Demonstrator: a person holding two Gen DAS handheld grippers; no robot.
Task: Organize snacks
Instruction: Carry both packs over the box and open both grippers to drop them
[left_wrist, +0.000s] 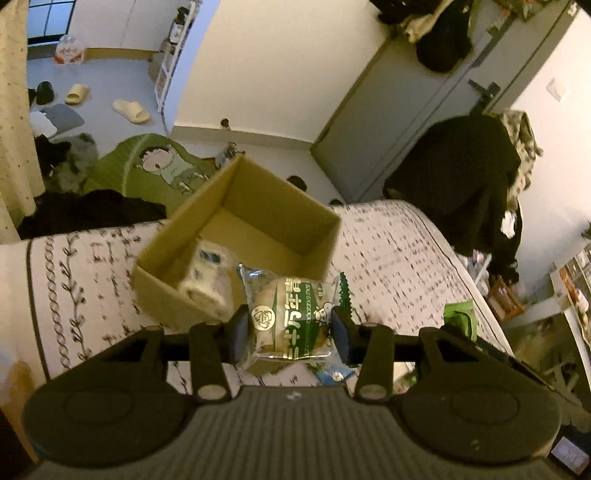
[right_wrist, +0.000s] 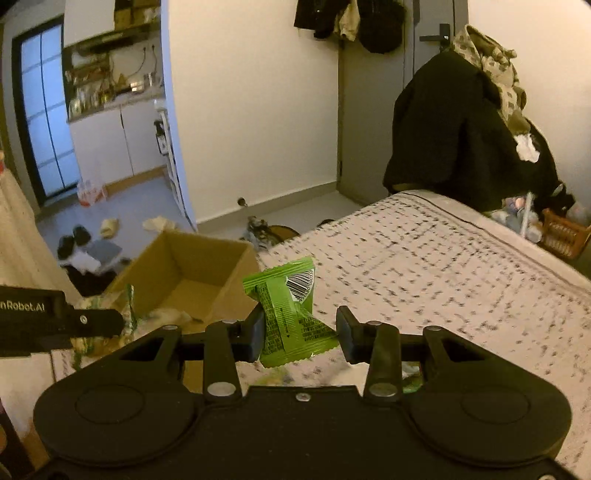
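An open cardboard box (left_wrist: 273, 218) stands on the patterned bed cover (left_wrist: 399, 251), with a white snack packet (left_wrist: 207, 273) inside it. My left gripper (left_wrist: 290, 330) is shut on a clear and green pastry packet (left_wrist: 291, 319), held just in front of the box. My right gripper (right_wrist: 300, 334) is shut on a green snack packet (right_wrist: 291, 314), pinched at its middle, above the bed to the right of the box (right_wrist: 192, 273). The left gripper's body (right_wrist: 55, 319) shows at the left of the right wrist view.
A green packet (left_wrist: 460, 317) and a blue packet (left_wrist: 334, 374) lie on the bed near my left gripper. A green cartoon cushion (left_wrist: 155, 166) lies beyond the box. A dark coat (right_wrist: 461, 125) hangs at the bed's far end. Slippers (left_wrist: 131, 110) lie on the floor.
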